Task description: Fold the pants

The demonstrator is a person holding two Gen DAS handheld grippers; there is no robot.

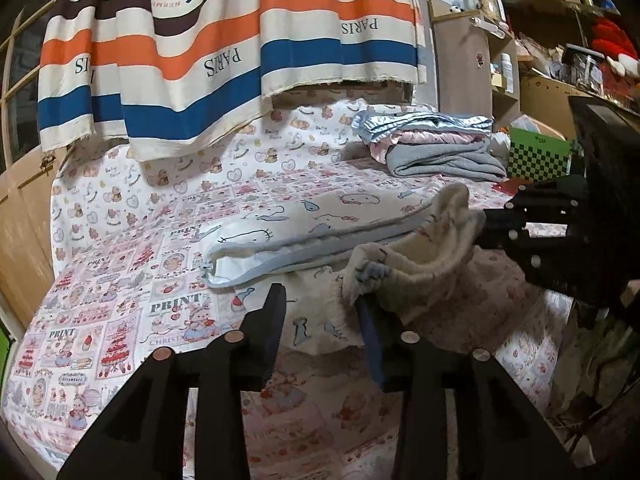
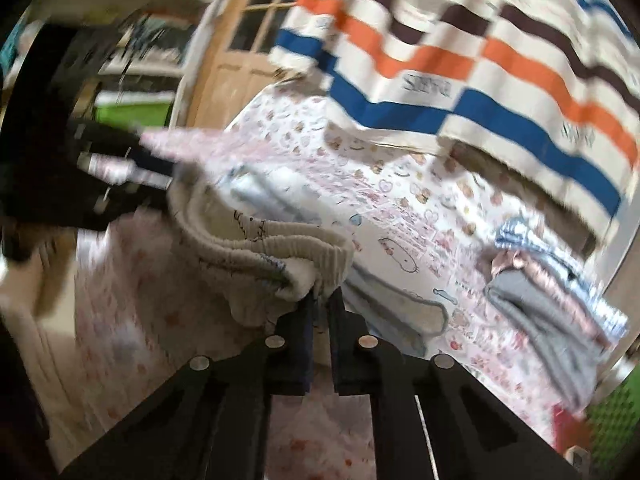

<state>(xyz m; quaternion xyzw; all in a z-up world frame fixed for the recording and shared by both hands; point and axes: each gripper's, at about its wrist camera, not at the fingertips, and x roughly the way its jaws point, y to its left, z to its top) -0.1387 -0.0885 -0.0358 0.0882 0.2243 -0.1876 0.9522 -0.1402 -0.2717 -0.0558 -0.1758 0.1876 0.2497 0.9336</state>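
Right tool [image 2: 320,300] pinches the cream pants' ribbed waistband [image 2: 280,246] at frame centre; left tool [image 1: 320,304] gapes open, waistband draped on one finger.

One pants [image 1: 304,220], one folded pile [image 1: 436,140], two claws [image 1: 320,304] [image 2: 320,300]

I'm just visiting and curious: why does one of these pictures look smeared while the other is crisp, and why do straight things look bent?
Left wrist view: sharp, print on the bedsheet readable, though the fisheye lens bows the door frame and darkens the corners. Right wrist view: smeared by motion, the striped curtain and the folded clothes streaked; only the right gripper, shut on the pants' waistband, stays fairly sharp.
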